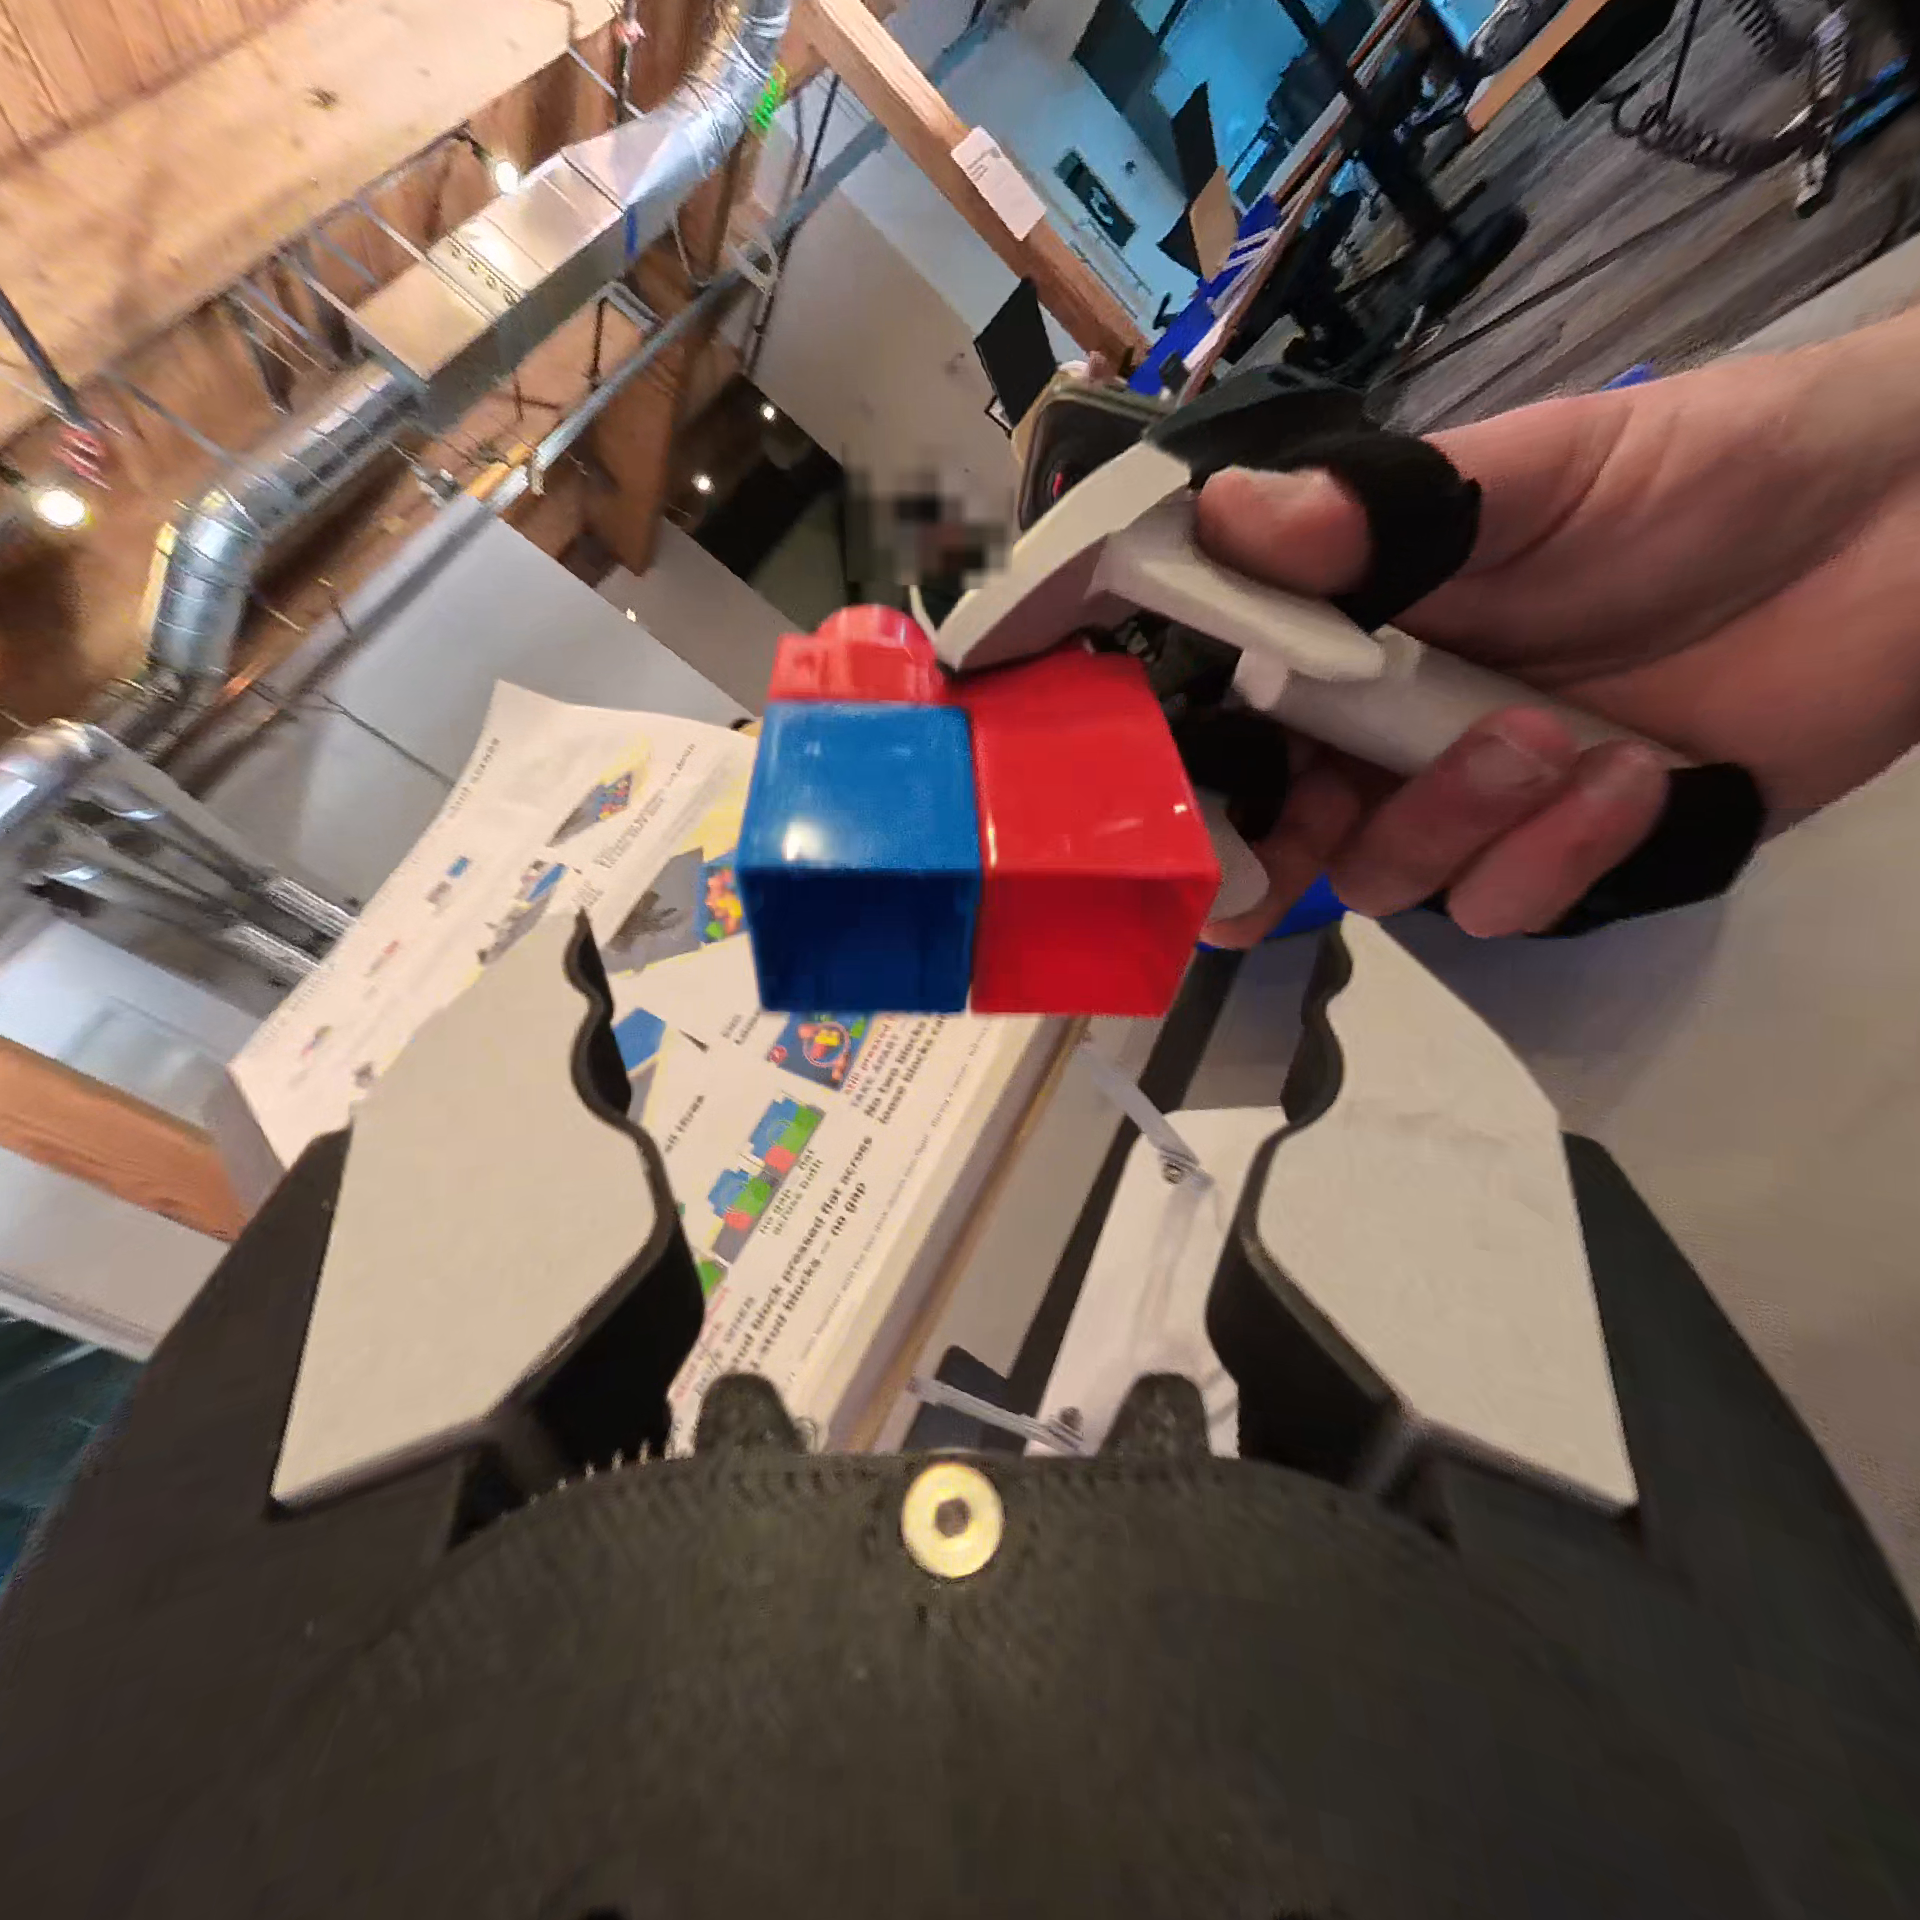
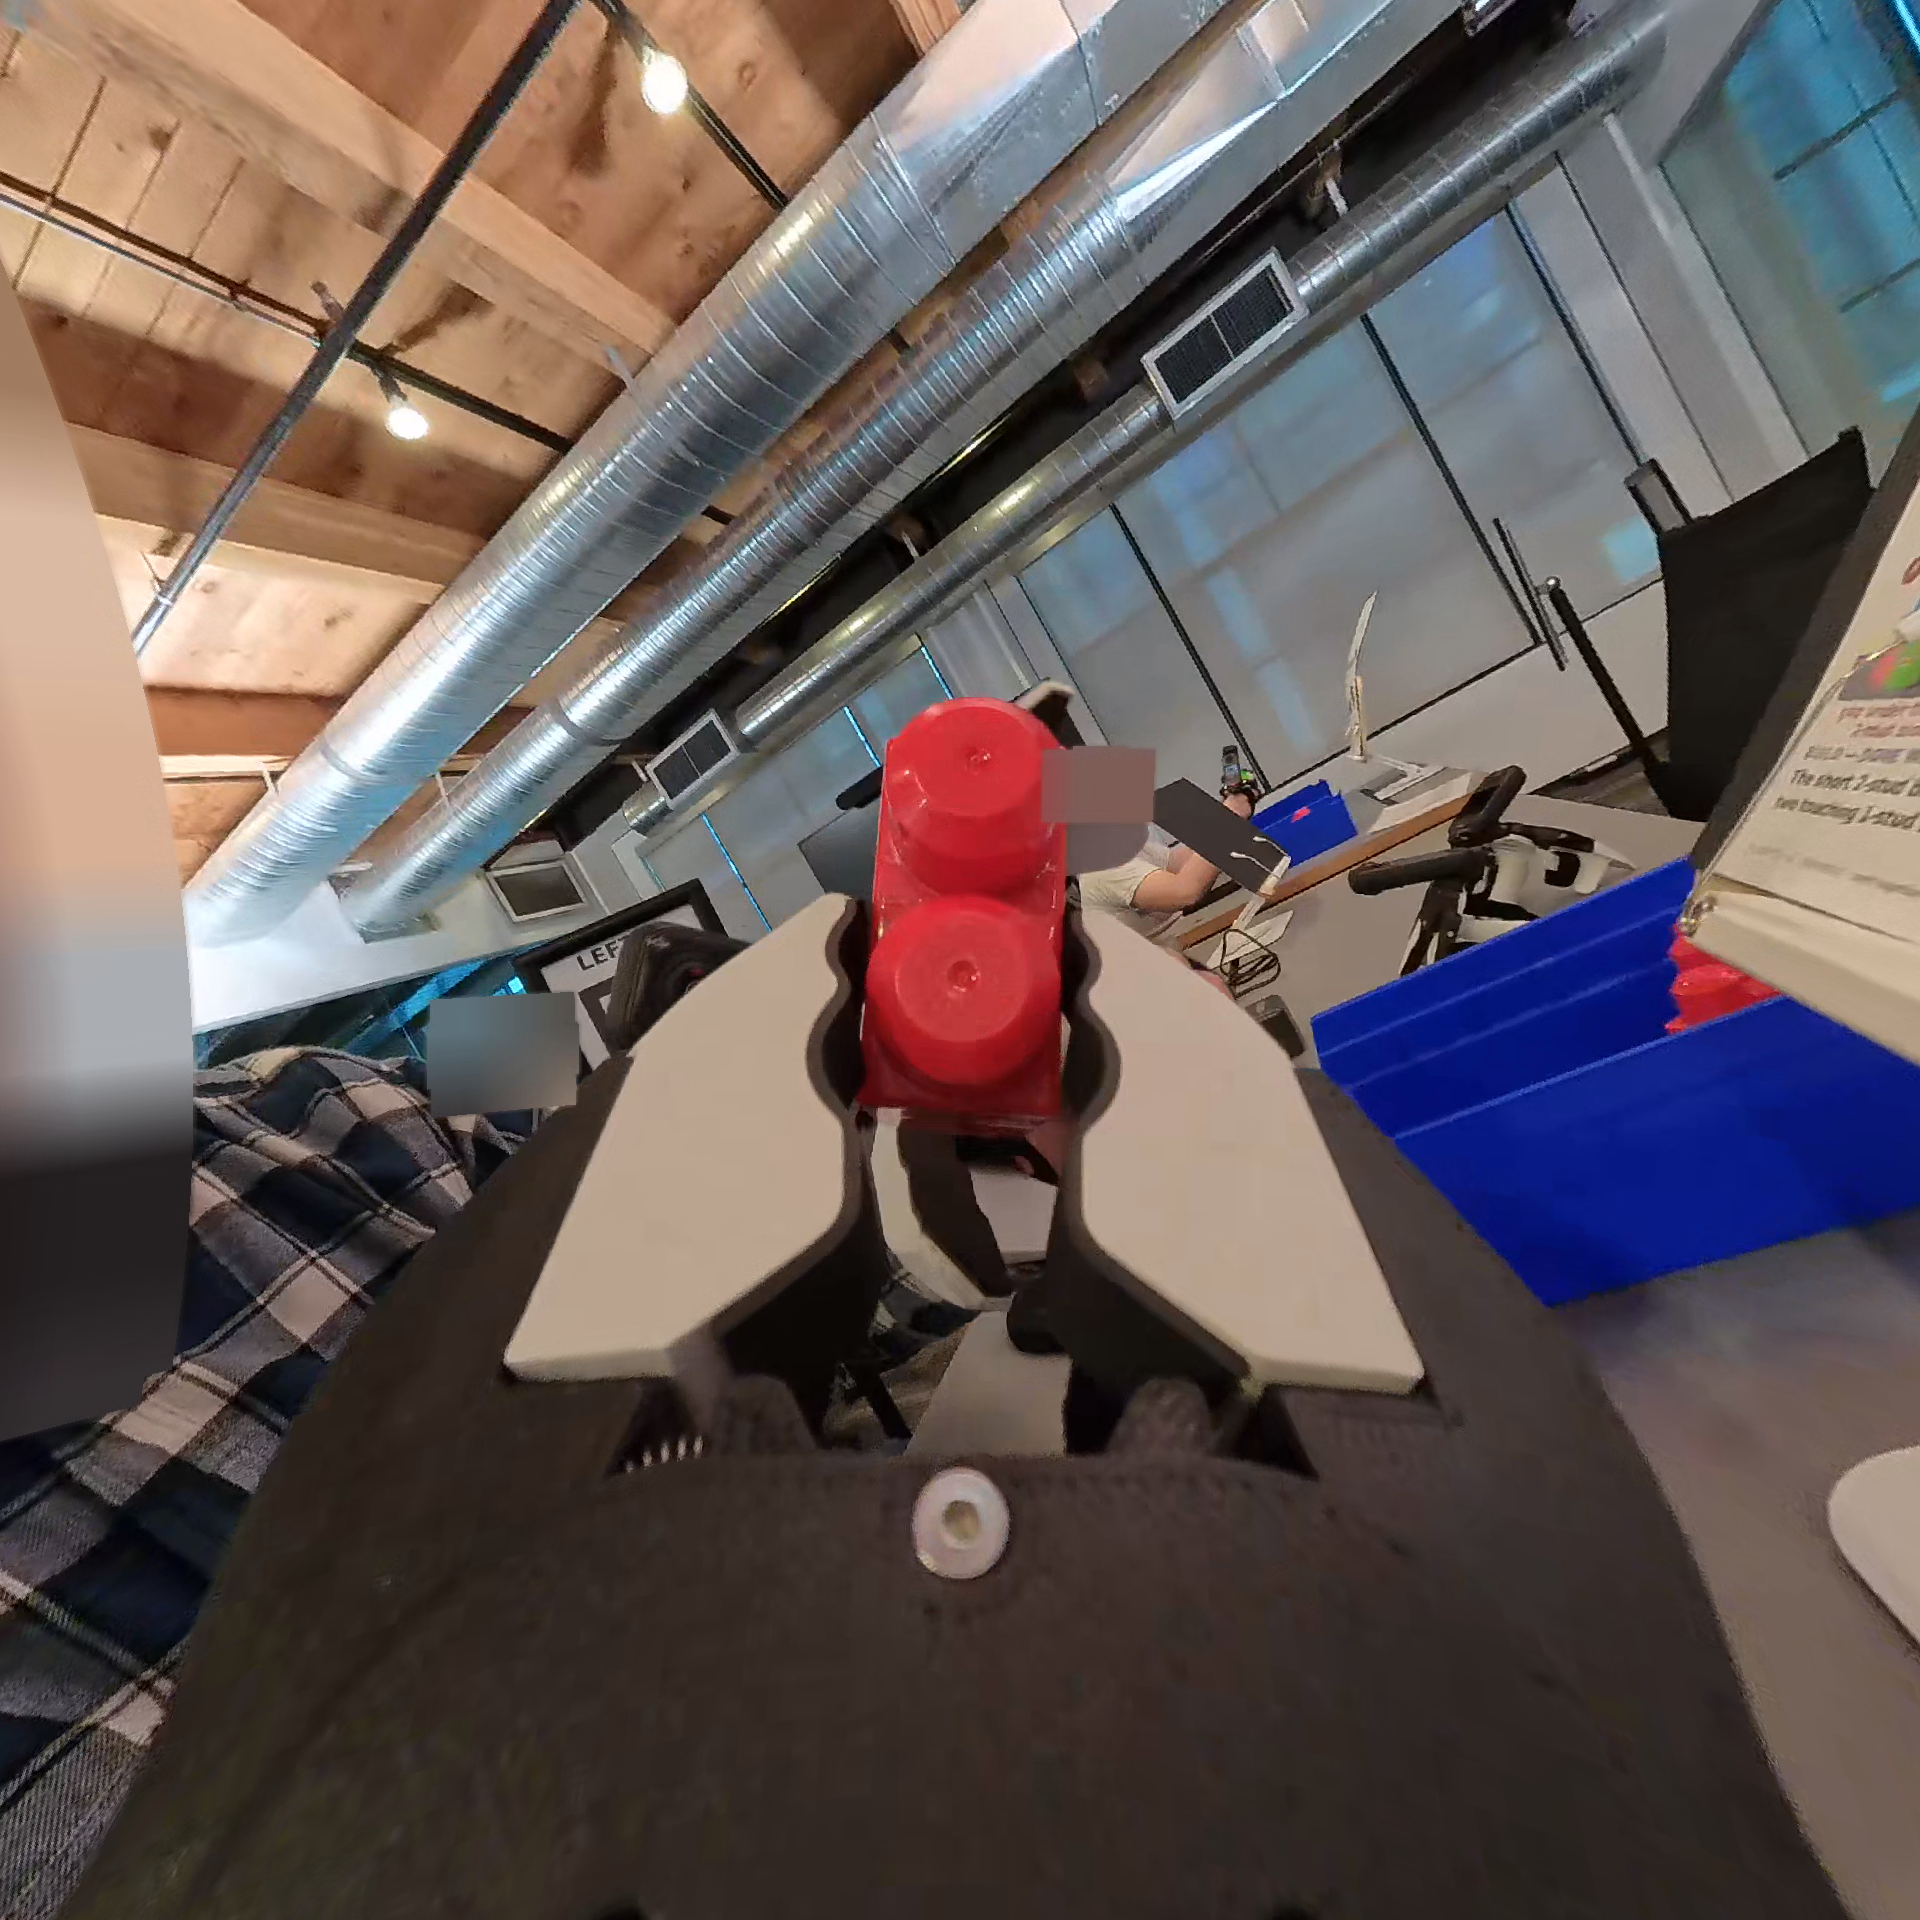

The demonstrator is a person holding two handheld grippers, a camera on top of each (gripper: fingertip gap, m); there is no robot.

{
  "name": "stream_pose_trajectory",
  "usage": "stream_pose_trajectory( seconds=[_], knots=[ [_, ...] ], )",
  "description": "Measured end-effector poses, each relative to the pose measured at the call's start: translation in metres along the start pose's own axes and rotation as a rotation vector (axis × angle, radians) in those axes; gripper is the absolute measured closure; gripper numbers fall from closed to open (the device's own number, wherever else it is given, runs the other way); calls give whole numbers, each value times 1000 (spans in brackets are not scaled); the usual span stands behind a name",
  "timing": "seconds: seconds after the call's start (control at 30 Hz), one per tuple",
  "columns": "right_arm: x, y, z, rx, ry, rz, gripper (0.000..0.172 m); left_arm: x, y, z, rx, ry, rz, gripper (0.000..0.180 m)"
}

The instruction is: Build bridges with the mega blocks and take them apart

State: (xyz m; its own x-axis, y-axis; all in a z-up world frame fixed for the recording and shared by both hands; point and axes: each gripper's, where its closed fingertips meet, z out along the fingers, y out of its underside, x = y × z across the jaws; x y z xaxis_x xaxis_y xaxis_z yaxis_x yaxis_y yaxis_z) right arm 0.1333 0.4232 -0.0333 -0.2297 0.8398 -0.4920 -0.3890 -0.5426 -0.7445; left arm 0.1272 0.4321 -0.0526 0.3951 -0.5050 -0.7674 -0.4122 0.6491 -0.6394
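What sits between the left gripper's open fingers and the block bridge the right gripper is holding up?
Nothing: in the left wrist view only air separates the left gripper from the blue block and red block; an instruction sheet lies behind.

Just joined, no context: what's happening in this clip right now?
A person is working toy blocks with two handheld grippers. The right gripper is clamped on a red two-stud block, held up in the air. From the left view, a small bridge hangs from that grip: the long red block on a blue block beside a red block. The left gripper is wide open just short of it, holding nothing. A blue bin sits alongside.
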Motion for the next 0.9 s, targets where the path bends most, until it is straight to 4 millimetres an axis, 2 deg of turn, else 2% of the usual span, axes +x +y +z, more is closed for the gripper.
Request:
stream_pose_trajectory(
  seconds=[0.13,0.33,0.57,0.9],
  knots=[
    [1,4,3,16,-25,40,136,3,-13,2,56,-31,75,71],
    [2,8,5,40,-53,87,136,1,-19,0,91,-68,121,92],
    [-2,9,7,52,-79,86,136,2,-20,-3,134,-37,93,88],
    [-3,14,10,47,-92,92,136,4,-19,-6,132,-6,80,96]
  ],
)
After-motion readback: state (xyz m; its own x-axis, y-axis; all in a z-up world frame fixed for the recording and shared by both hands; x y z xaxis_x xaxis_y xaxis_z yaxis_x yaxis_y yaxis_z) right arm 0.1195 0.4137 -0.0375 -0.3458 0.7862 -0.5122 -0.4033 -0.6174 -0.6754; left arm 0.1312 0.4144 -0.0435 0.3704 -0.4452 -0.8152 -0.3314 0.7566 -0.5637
